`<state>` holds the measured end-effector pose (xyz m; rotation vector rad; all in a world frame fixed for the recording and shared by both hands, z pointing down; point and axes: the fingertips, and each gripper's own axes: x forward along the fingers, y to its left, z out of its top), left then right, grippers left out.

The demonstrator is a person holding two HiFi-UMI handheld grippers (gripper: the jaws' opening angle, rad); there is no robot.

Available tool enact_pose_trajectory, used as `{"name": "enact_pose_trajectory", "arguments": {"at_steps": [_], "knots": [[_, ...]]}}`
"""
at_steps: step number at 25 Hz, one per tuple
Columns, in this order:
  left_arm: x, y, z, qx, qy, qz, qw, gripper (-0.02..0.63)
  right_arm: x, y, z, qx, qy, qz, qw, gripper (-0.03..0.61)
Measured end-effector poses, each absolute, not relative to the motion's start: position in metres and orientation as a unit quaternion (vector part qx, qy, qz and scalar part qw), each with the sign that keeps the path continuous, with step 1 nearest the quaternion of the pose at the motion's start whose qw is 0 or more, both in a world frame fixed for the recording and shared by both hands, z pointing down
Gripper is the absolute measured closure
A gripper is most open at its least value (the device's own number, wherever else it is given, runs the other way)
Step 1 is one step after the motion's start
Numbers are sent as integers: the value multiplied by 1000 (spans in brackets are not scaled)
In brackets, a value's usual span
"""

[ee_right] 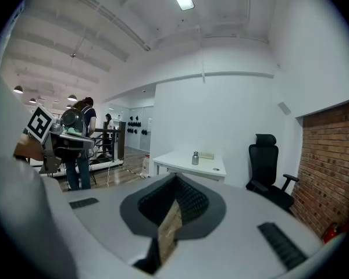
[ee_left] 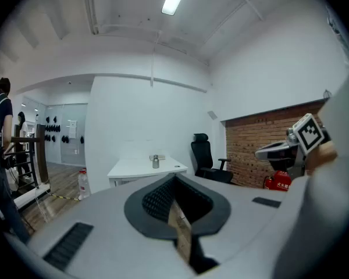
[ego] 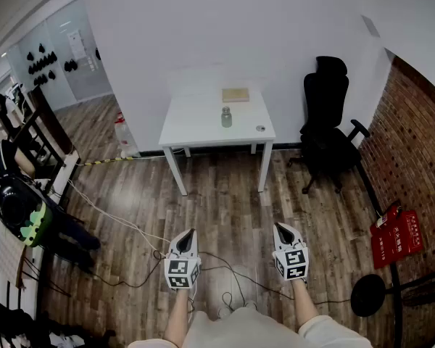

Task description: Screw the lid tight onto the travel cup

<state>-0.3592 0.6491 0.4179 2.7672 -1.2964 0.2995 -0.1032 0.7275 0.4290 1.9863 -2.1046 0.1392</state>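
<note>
Far ahead on the white table (ego: 196, 129) stands the small metal travel cup (ego: 226, 117). Its lid (ego: 260, 128) lies apart from it near the table's right edge. Both grippers hang low over the wooden floor, well short of the table. My left gripper (ego: 189, 233) and my right gripper (ego: 279, 226) are shut with nothing between their jaws. In the left gripper view the cup (ee_left: 156, 162) shows beyond the shut left gripper (ee_left: 173, 180). The right gripper view also shows the cup (ee_right: 195, 158) and lid (ee_right: 216, 169) past the shut right gripper (ee_right: 175, 179).
A tan flat block (ego: 235, 95) lies at the table's back. A black office chair (ego: 330, 122) stands right of the table, by a brick wall (ego: 417, 143). Cables (ego: 130, 230) trail over the floor. A person (ego: 14, 194) is at the left. Red boxes (ego: 395, 238) sit at right.
</note>
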Motion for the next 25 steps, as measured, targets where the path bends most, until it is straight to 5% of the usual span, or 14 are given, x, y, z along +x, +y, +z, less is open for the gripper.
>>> {"name": "enact_pose_trajectory", "arguments": {"at_steps": [25], "knots": [[-296,636,427,894,-436,94,34,606,-54,705,438,659,-742,36,115,578]]}}
